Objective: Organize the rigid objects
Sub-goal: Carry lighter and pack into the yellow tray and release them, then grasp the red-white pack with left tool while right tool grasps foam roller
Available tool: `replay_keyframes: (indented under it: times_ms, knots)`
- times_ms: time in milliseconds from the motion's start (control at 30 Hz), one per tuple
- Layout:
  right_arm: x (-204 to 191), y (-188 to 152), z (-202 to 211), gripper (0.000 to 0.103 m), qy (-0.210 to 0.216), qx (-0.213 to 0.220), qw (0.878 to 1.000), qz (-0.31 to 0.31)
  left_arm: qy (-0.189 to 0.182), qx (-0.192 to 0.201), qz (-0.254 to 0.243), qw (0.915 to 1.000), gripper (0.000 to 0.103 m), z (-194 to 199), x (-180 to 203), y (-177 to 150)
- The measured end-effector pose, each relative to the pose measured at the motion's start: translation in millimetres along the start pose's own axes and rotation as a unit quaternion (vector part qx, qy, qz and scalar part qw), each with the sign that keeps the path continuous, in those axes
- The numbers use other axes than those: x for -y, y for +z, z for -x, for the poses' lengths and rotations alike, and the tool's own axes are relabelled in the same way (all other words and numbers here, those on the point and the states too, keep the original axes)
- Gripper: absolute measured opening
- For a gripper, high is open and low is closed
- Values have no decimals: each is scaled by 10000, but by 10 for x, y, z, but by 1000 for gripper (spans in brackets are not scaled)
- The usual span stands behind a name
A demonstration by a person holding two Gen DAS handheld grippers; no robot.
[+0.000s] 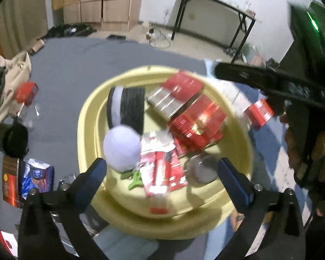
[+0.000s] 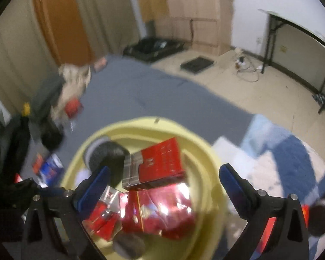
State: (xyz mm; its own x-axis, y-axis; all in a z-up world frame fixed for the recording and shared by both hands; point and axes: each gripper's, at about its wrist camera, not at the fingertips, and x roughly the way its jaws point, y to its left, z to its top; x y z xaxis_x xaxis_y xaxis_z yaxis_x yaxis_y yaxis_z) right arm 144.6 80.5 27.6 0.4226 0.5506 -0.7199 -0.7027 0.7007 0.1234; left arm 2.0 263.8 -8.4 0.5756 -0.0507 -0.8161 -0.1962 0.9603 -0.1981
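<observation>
Hovering released over the pale yellow plastic basin (image 1: 238,151), both hand-held grippers, left (image 1: 162,173) and right (image 2: 164,179), held nothing; a clean withdrawal seemed wise.

This looks like a sparsely furnished room in a home, used as a bedroom or spare room. A bed under a grey sheet (image 1: 80,69) carries the clutter, with crumpled clothes (image 2: 73,75) at its far left edge. Beyond it lie a pale tiled floor (image 2: 260,95), wooden wardrobes (image 1: 106,2) against the wall, an orange-brown door (image 2: 56,21), a black-legged folding table (image 1: 216,10) along a white wall, and loose cables (image 2: 247,69) on the floor.
</observation>
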Motion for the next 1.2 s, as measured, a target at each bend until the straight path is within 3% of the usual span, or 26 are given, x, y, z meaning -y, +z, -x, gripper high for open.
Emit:
replay_keyframes:
  times_ms: [133,233,333,533,667,800,900,1067,1100,1133,1200]
  knots:
    - [290,-205,520,103,-126,333,9992,-195,-37,-56,103,9999,103,101,365,102]
    - [578,-438,910,103,-356,410,9983,-221,-300,43,-172,9994,103,140,819,141]
    - [936,-708,1243,103,-727,361,9965,-208,-627,73,-731,9953,103,76,1323,217]
    - [1588,-1125,1616,103,-1184,250,9921,-317,-402,-44,-1887,9812,103,-298,1969,304]
    - [1829,-1156,1551,103,-1130,158,9934,-150,-438,-137,-2527,9665,103,-592,2194,394]
    - [1985,-1093,1320,103,-936,7,9956,-44,-111,-24,-3180,9480,103,-965,2364,455]
    - [2071,-1022,1118,103,-859,-106,9962,103,-406,-222,-3195,9464,103,-1221,2408,542]
    - [2269,-922,826,103,-834,-174,9962,151,-532,-376,-3187,9456,102,-1554,2427,612]
    - [2297,-904,784,102,-810,-173,9965,141,-581,-461,-3121,9472,95,-1627,2415,620]
    - [2322,-891,740,99,-798,-184,9966,131,-595,-526,-3050,9490,82,-1687,2415,627]
    - [2364,-884,674,73,-743,-169,9971,73,-490,-544,-2934,9532,77,-1732,2410,611]
